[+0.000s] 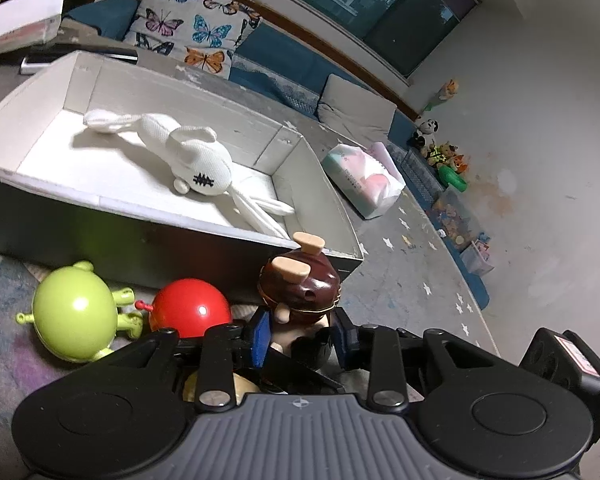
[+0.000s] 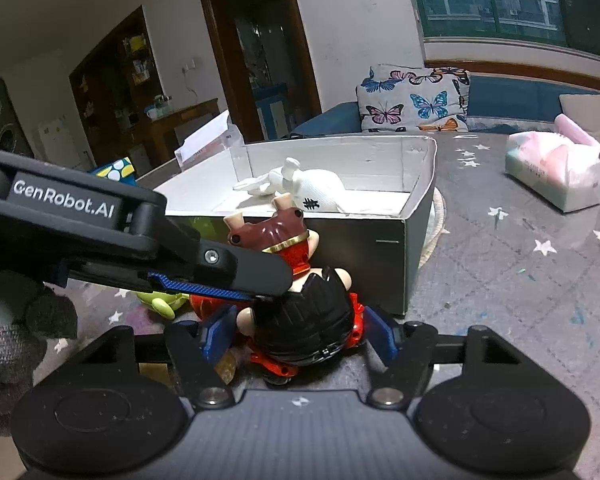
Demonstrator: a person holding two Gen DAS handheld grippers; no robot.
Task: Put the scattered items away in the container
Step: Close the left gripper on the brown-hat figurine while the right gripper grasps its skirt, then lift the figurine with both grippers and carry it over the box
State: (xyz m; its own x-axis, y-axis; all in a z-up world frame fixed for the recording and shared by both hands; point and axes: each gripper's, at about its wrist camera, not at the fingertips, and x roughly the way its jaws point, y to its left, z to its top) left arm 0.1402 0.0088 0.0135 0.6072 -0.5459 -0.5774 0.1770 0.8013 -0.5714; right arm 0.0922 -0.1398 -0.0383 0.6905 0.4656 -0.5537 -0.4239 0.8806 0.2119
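Observation:
A shallow white box (image 1: 320, 184) lies on the star-patterned mat with a white plush rabbit (image 1: 188, 152) inside; the box also shows in the right wrist view (image 2: 420, 184). In front of it stand a brown-headed figurine (image 1: 300, 284), a red ball toy (image 1: 190, 306) and a green alien toy (image 1: 76, 312). My left gripper (image 1: 302, 336) has its blue pads either side of the brown figurine's lower body. My right gripper (image 2: 298, 334) has its pads around a black-haired figurine in red (image 2: 304, 328). The left gripper's finger (image 2: 220, 276) crosses just above that figurine.
A wrapped tissue pack (image 1: 364, 178) lies on the mat right of the box, also in the right wrist view (image 2: 556, 172). A butterfly cushion (image 1: 188, 24) leans on the blue sofa behind. Small toys (image 1: 444, 152) line the far wall.

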